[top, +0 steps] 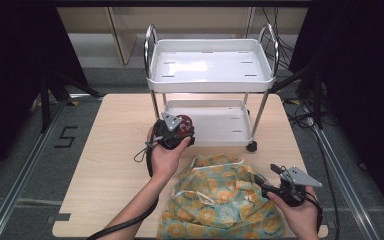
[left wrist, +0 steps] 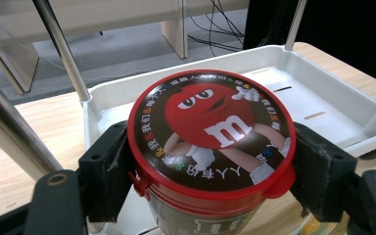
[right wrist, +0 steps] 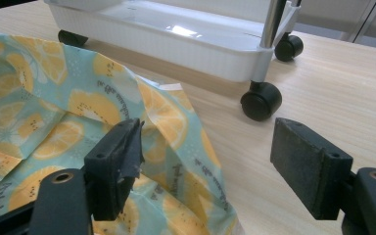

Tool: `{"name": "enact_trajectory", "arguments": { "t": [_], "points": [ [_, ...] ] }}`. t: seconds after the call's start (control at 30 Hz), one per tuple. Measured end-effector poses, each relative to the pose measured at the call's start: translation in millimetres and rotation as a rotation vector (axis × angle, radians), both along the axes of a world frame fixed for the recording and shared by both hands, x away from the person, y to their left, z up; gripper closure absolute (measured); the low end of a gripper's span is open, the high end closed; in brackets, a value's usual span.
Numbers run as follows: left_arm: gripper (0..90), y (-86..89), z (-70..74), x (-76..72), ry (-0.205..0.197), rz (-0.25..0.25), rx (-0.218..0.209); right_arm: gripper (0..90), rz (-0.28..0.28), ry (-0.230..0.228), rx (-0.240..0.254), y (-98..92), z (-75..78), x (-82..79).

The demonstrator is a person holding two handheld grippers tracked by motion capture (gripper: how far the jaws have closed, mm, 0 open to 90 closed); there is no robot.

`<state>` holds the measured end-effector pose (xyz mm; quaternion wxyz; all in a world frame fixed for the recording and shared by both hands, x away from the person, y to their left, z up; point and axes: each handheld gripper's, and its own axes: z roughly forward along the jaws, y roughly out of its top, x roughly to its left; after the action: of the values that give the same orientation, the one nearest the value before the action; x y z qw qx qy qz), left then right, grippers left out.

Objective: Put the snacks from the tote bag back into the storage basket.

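My left gripper (top: 180,134) is shut on a round candy tub (left wrist: 210,142) with a red-rimmed lid that bears a red cartoon figure. The pads (left wrist: 110,171) press its sides. It hangs at the near left corner of the white cart's lower tray (top: 215,122). The tub's lid (top: 182,125) peeks out beside the gripper's grey plate in the high view. My right gripper (top: 270,175) stands open, low over the right edge of a blue-green bag with an orange-slice print (top: 220,200). Nothing sits between its jaws; the left pad (right wrist: 120,161) hovers above the bag's cloth (right wrist: 44,127).
A white two-tier cart (top: 210,65) on black casters (right wrist: 260,100) stands at the far middle of the wooden table (top: 110,170). Both its trays look bare. Chrome posts (left wrist: 61,49) rise near the tub. Cables lie on the floor at the right.
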<state>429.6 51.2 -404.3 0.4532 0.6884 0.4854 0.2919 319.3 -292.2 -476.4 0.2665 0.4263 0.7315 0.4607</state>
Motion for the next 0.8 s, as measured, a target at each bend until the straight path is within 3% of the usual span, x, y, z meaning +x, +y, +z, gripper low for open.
{"name": "enact_trajectory", "arguments": {
  "t": [0.8],
  "points": [
    [25.4,-0.4,-3.2,8.5,0.013,0.013,0.013,28.5,0.0,0.003,-0.007,-0.2,0.1,-0.3]
  ]
}}
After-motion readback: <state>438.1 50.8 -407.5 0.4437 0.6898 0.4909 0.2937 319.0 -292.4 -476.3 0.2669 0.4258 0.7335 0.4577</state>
